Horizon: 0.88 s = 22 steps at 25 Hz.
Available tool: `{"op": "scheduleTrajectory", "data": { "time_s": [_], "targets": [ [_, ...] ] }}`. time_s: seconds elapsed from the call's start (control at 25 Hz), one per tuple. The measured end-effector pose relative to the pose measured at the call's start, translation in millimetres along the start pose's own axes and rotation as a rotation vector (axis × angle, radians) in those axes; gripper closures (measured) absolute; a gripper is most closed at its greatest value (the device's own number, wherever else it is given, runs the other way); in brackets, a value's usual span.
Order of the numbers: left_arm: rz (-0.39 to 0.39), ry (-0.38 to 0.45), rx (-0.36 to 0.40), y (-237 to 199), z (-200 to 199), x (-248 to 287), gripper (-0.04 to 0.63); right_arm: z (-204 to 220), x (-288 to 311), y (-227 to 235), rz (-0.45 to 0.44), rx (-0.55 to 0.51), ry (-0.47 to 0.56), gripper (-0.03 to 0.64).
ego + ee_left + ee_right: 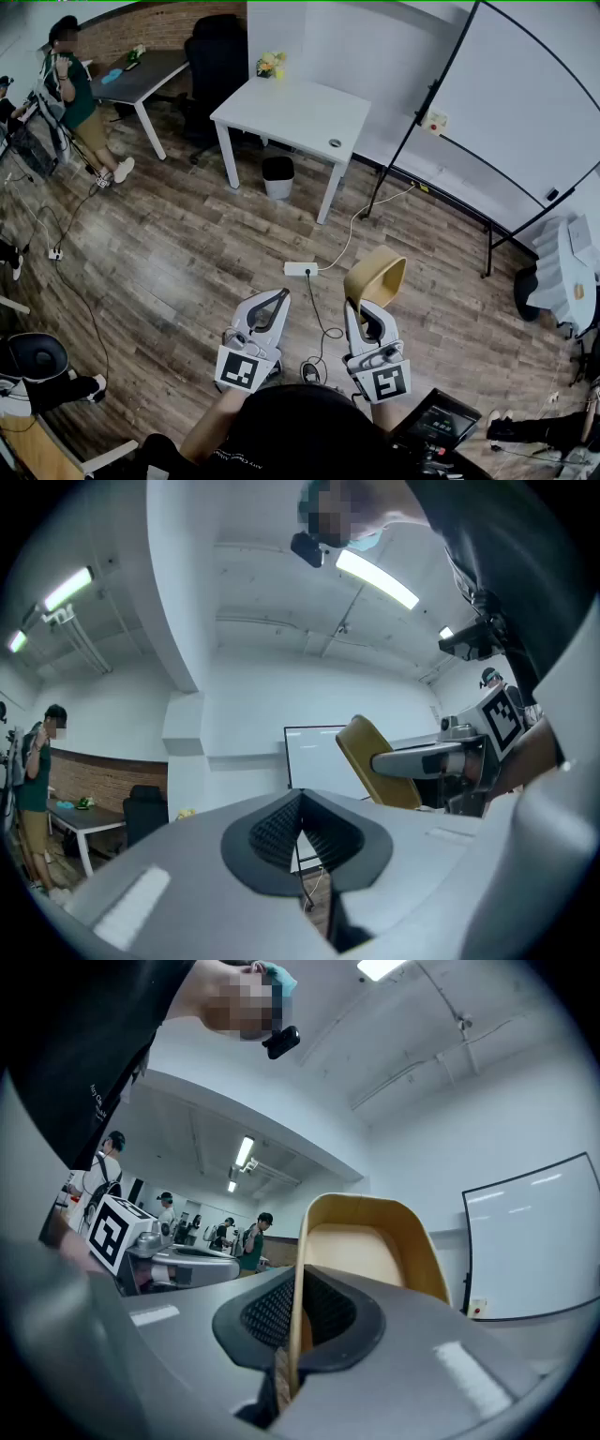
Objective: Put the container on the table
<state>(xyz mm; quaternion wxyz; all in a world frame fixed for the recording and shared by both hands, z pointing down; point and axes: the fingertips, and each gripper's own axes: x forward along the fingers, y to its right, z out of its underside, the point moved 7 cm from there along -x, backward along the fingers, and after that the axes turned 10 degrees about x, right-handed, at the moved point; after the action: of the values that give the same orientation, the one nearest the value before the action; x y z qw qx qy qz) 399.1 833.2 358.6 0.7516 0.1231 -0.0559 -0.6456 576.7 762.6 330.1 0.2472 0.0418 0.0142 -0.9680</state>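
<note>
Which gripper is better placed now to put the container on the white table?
Right. The right gripper is shut on the wall of the yellow container, holding it above the floor. The left gripper is shut and empty. The white table stands ahead.

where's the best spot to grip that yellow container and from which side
Likely its thin side wall at the rim, coming from the open mouth so one jaw goes inside and one outside. The container is a wide, thin-walled tub, seemingly too broad to span; the right gripper pinches a wall this way.
</note>
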Motion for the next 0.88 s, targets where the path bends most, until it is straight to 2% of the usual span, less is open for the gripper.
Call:
{"op": "scheduleTrajectory", "data": {
  "time_s": [0.4, 0.52, 0.68, 0.88],
  "targets": [
    [0.028, -0.006, -0.011, -9.7, 6.3, -27.4, 0.595, 5.2, 9.1, -40.0, -0.005, 0.014, 0.042, 0.591],
    [0.035, -0.001, -0.008, -5.2, 7.5, -26.4, 0.595, 6.0, 6.7, -40.4, 0.008, 0.007, 0.041, 0.591],
    [0.01, -0.01, 0.001, -0.5, 9.2, -23.2, 0.595, 16.1, 6.1, -37.2, -0.019, 0.0, 0.024, 0.591],
    [0.005, -0.029, 0.02, 11.8, 5.4, -1.4, 0.595, 21.2, 11.9, -9.7, -0.041, 0.016, 0.016, 0.591]
  ]
}}
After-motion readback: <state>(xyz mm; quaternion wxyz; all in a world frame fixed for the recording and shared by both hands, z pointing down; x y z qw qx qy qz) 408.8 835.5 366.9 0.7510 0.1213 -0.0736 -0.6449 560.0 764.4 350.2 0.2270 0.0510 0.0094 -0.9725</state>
